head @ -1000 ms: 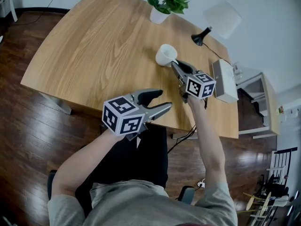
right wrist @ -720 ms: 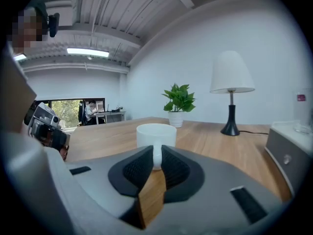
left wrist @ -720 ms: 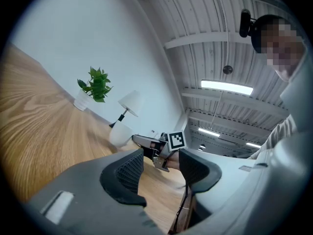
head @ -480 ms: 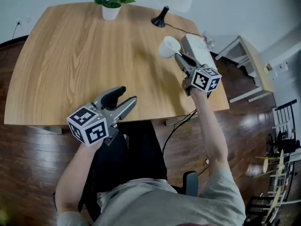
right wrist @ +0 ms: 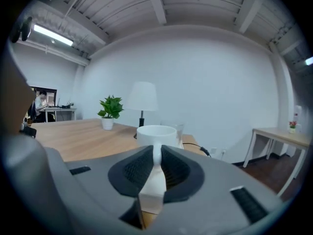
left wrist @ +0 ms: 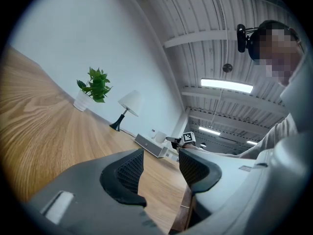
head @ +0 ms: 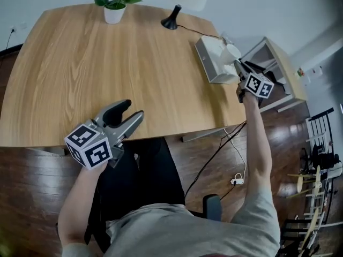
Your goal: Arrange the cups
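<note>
A white cup (head: 230, 52) hangs over the white box (head: 210, 63) at the table's right edge. My right gripper (head: 239, 64) is shut on the cup's handle. In the right gripper view the cup (right wrist: 156, 132) stands upright just past the jaws, and its handle is pinched between the ribbed pads of the right gripper (right wrist: 156, 166). My left gripper (head: 129, 110) hovers at the table's front edge, open with nothing between its jaws. From the left gripper view, the left gripper (left wrist: 160, 156) points level across the wooden table (left wrist: 44, 126), with the cup (left wrist: 159, 136) small in the distance.
A potted plant (head: 114, 7) and a black lamp base (head: 171, 19) stand at the table's far edge. A low side shelf (head: 278, 71) sits right of the table. A cable (head: 222, 146) runs down to the dark wood floor.
My right gripper has carried the cup from the table's middle rightward and slightly up, to above the white box. The left gripper has stayed at the front edge.
</note>
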Action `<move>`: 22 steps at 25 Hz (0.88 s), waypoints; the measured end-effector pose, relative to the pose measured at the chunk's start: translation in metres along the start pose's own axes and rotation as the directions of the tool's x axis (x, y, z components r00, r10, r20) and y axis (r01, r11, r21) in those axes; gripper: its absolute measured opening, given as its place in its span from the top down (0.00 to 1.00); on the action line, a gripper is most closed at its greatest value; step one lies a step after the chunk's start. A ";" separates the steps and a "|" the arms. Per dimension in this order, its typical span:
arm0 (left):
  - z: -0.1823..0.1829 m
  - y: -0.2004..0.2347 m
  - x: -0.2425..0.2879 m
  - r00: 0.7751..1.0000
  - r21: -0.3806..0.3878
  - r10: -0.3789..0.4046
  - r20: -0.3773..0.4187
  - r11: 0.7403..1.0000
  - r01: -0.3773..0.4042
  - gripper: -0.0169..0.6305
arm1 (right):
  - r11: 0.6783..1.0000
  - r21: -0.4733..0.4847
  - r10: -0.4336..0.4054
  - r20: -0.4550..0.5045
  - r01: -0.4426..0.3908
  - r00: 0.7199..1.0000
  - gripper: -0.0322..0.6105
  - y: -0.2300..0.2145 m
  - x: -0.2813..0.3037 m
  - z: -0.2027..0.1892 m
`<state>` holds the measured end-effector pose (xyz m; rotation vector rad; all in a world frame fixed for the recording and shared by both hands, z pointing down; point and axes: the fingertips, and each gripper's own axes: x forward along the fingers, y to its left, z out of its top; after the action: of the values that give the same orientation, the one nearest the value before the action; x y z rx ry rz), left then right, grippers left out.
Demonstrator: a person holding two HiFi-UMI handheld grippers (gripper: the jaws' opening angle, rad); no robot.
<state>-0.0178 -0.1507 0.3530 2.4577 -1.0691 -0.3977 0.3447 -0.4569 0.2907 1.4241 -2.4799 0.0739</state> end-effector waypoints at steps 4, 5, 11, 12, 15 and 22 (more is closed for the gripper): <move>0.000 0.001 0.000 1.000 -0.002 0.000 0.001 1.000 0.000 0.61 | 0.999 0.020 -0.028 -0.027 0.028 0.999 0.84 -0.019 -0.001 -0.017; 0.000 0.001 0.001 1.000 -0.001 -0.001 0.001 1.000 0.001 0.61 | 0.999 0.024 -0.027 -0.028 0.027 0.999 0.84 -0.021 -0.002 -0.019; 0.001 0.001 0.000 1.000 0.000 0.001 0.002 1.000 -0.001 0.61 | 1.000 0.006 -0.011 -0.028 0.011 1.000 0.84 -0.022 -0.001 -0.020; 0.001 0.001 0.000 1.000 -0.002 0.002 0.002 1.000 -0.002 0.61 | 1.000 0.004 -0.009 -0.032 0.009 0.999 0.84 -0.023 -0.001 -0.020; 0.001 0.001 0.001 1.000 -0.002 0.001 0.001 1.000 -0.001 0.61 | 1.000 0.004 -0.002 -0.041 0.003 0.999 0.84 -0.023 -0.002 -0.020; 0.000 0.001 0.001 1.000 0.000 0.000 0.003 1.000 0.000 0.61 | 1.000 -0.001 0.014 -0.074 -0.014 0.997 0.84 -0.019 -0.005 -0.020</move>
<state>-0.0178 -0.1520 0.3531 2.4582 -1.0700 -0.4022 0.3675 -0.4584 0.3068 1.3774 -2.4299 0.1254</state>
